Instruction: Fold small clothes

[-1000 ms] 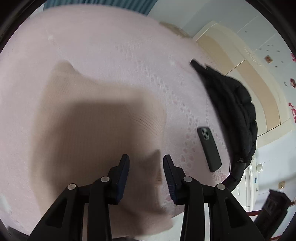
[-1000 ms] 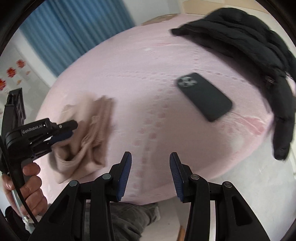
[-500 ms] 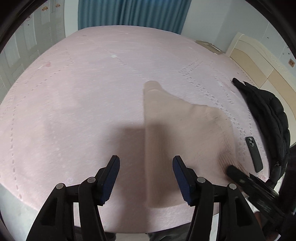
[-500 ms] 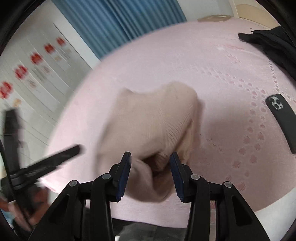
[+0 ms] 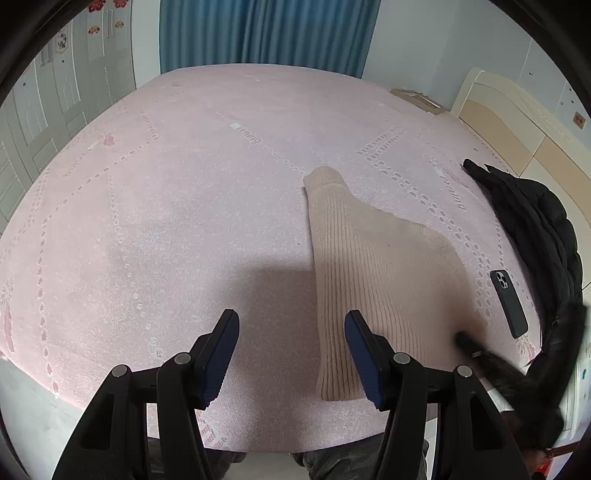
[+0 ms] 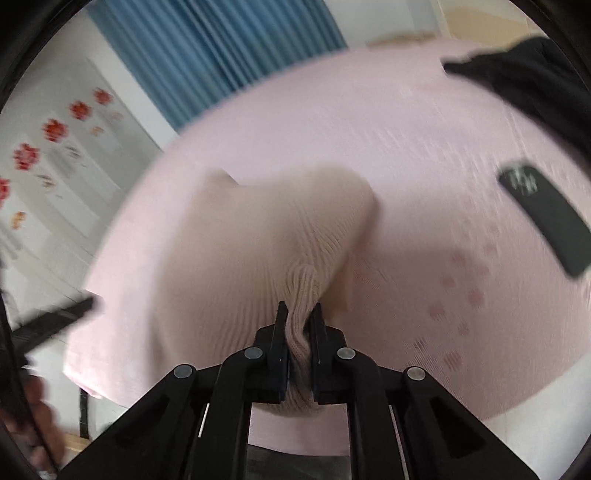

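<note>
A beige ribbed knit garment (image 5: 369,266) lies on the pink bed (image 5: 184,221) near its front right edge, one narrow end pointing away. My left gripper (image 5: 291,350) is open and empty, just left of the garment's near edge. My right gripper (image 6: 298,325) is shut on a bunched fold of the garment (image 6: 266,236) at its near edge. In the left wrist view the right gripper (image 5: 476,347) shows blurred at the garment's right side.
A black phone (image 5: 509,302) lies on the bed to the right of the garment and also shows in the right wrist view (image 6: 546,218). A black padded jacket (image 5: 535,221) lies at the bed's right edge. Blue curtains (image 5: 266,33) hang behind the bed.
My left gripper has let go of the garment and opened beside it. My right gripper has moved onto the garment's near edge and shut on it.
</note>
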{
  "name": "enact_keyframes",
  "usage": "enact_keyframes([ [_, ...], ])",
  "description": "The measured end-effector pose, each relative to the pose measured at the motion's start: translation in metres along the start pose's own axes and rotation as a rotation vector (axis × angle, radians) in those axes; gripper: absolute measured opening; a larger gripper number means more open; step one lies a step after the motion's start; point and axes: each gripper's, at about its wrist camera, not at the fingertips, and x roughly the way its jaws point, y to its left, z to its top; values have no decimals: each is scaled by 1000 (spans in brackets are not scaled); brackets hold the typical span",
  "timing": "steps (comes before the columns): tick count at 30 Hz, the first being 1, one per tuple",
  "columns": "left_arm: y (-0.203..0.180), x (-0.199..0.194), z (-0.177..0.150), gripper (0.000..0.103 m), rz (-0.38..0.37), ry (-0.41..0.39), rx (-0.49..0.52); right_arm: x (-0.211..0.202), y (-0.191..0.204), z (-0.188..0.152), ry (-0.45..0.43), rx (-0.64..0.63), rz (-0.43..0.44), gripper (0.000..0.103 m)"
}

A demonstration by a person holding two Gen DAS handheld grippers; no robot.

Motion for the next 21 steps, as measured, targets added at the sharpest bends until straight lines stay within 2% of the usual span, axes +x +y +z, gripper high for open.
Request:
enact_keyframes([
  [5,2,-4,-3,57,7,-1,-3,2,-4,-3,12,8,-5,17],
  [8,7,-1,-5,57,-16,6,-27,-9,-9,7,-14,9,3,35],
  [10,11,3,-5,57,-67,17,-61,-15,-15,14,-28,25,31,39],
  [12,11,6,-5,57,-98,23,-80,-15,-18,21,-18,43,63,50],
  [16,13,12,-5,57,-139,23,-99,0,-22,40,-3,79,99,58],
  [21,12,26,-1,58,-206,31,-94,45,-22,58,111,121,156,59],
])
